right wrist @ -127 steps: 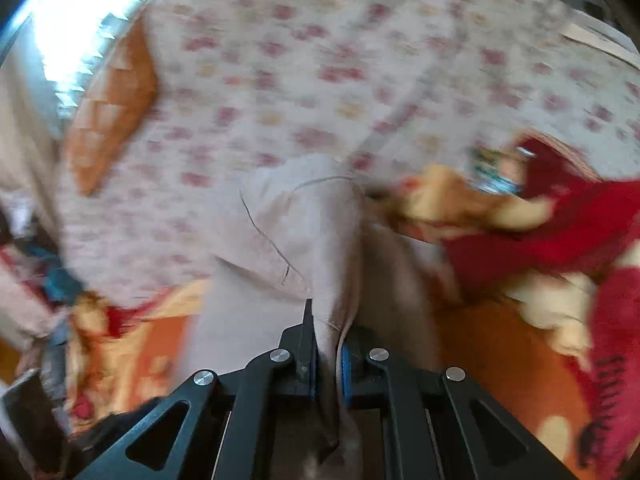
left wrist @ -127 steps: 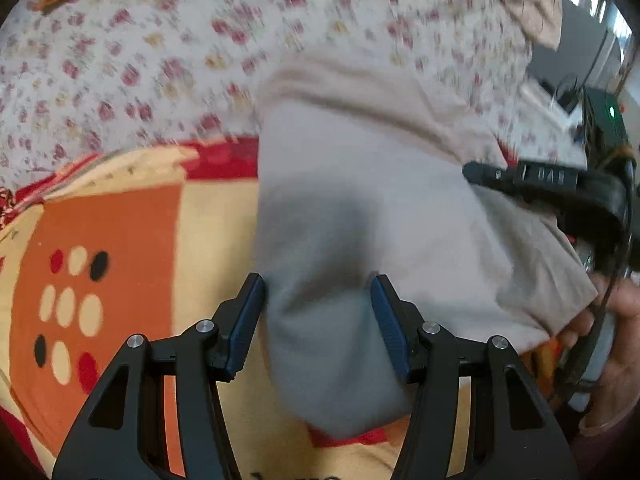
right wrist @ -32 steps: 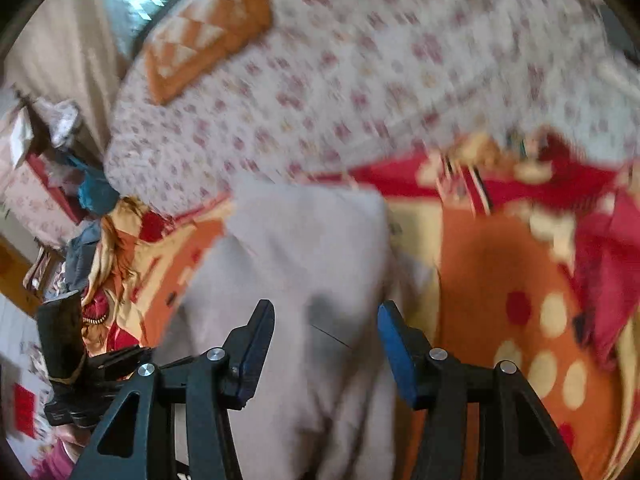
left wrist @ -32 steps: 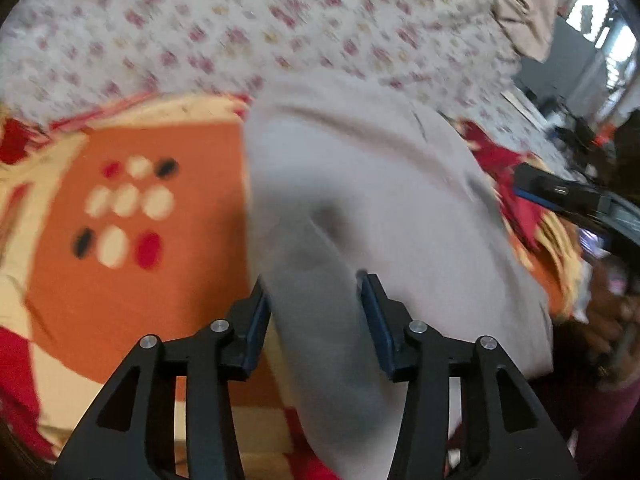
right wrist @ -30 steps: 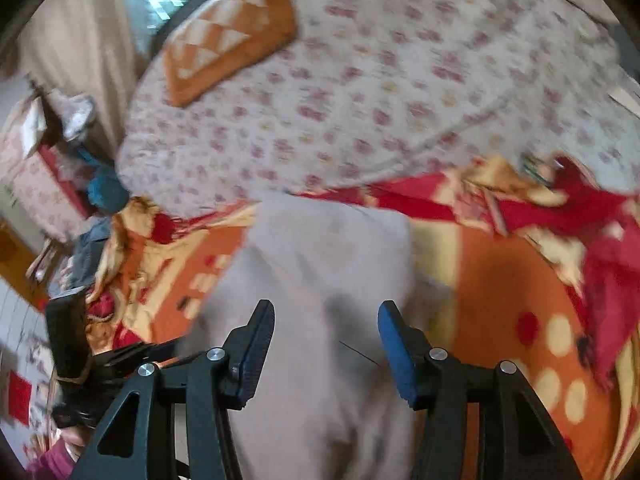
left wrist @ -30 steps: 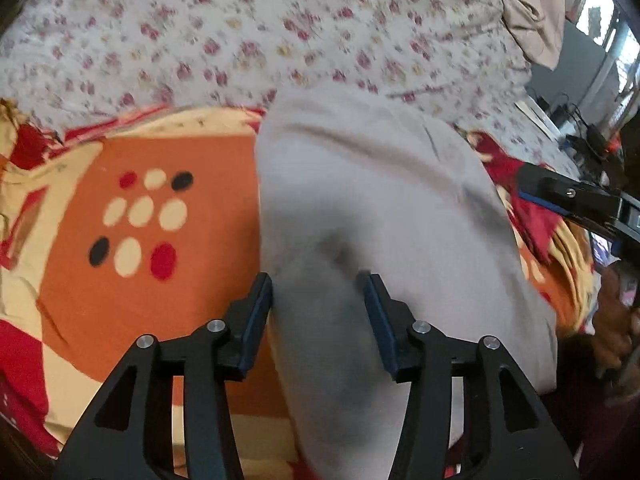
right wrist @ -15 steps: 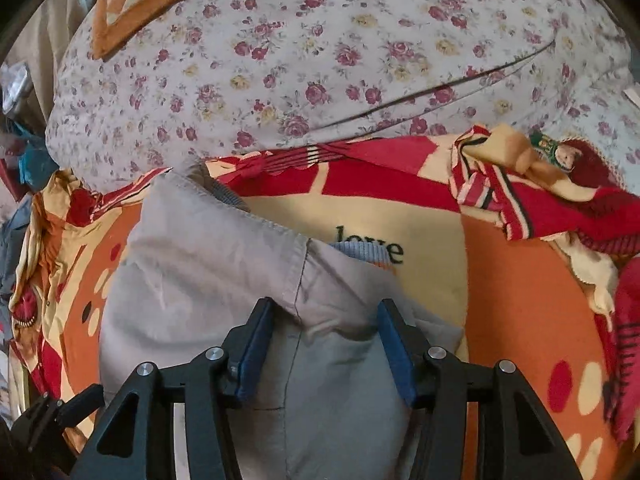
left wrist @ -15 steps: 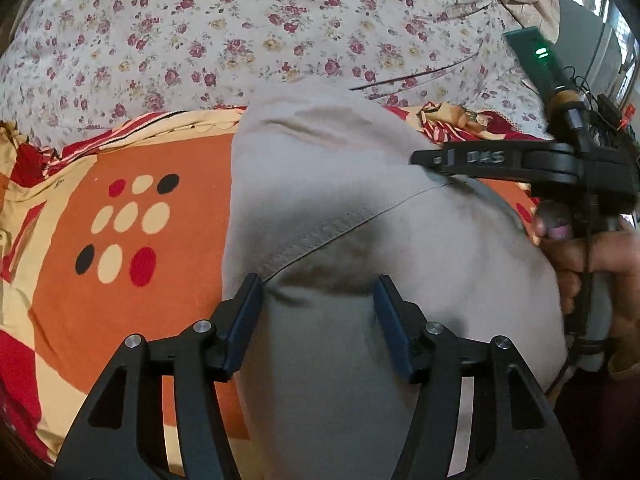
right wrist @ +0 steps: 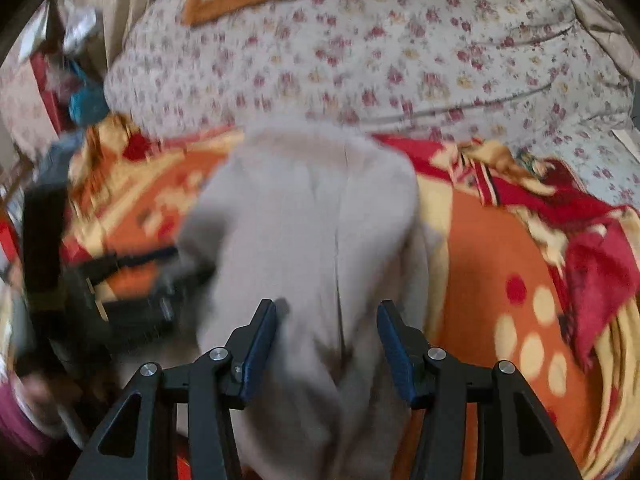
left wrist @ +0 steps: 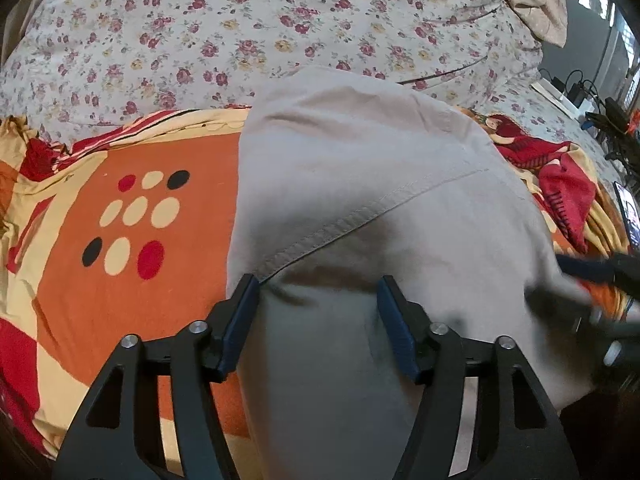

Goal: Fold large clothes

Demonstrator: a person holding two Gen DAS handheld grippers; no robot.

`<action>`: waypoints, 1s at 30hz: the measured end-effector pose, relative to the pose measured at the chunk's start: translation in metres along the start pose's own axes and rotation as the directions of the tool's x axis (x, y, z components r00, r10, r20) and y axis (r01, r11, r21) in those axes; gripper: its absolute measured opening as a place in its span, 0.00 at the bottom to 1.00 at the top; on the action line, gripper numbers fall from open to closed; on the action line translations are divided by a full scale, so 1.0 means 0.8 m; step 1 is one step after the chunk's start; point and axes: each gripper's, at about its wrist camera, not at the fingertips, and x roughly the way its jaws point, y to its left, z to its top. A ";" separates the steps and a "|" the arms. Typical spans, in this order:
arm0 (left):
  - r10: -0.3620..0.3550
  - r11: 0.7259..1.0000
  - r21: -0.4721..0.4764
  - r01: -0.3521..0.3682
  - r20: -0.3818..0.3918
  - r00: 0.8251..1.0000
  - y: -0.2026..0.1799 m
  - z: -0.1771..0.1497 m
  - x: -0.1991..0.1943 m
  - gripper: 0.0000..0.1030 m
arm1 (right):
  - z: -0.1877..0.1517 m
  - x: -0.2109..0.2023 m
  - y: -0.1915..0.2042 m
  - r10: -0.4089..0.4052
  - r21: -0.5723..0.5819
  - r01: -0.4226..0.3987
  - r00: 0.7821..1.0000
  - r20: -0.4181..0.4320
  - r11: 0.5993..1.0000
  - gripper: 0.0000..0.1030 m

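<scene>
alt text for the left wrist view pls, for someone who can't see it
A folded beige garment lies on an orange, red and cream blanket spread over a flowered bedsheet. The left gripper hangs just above the garment's near part, jaws open, having just been opening, nothing pinched. The right gripper is a dark blur at the right edge.

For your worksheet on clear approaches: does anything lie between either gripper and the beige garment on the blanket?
Nothing visible does. The left gripper and the right gripper each stand open right over the beige garment, their fingers straddling bare cloth on the orange patterned blanket.
</scene>
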 end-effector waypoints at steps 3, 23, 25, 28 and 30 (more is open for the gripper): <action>0.008 1.000 -0.010 -0.008 0.005 1.000 0.000 -0.002 0.001 0.66 | -0.026 0.013 -0.003 -0.023 -0.005 0.023 0.999 -0.034 1.000 0.47; 0.083 0.996 0.004 -0.084 0.109 0.991 0.001 -0.012 -0.020 0.66 | -0.037 -0.011 -0.050 0.025 0.233 -0.077 0.976 0.218 0.969 0.62; 0.082 0.997 0.000 -0.083 0.112 0.990 0.002 -0.011 -0.021 0.66 | -0.034 -0.011 -0.044 0.009 0.219 -0.059 0.975 0.223 0.974 0.65; 0.075 0.997 -0.005 -0.075 0.111 0.991 0.003 -0.011 -0.023 0.66 | -0.038 -0.013 -0.046 0.000 0.214 -0.049 0.974 0.226 0.976 0.66; 0.066 0.998 -0.009 -0.066 0.109 0.992 0.004 -0.011 -0.024 0.66 | -0.038 -0.012 -0.049 0.007 0.226 -0.059 0.975 0.223 0.972 0.67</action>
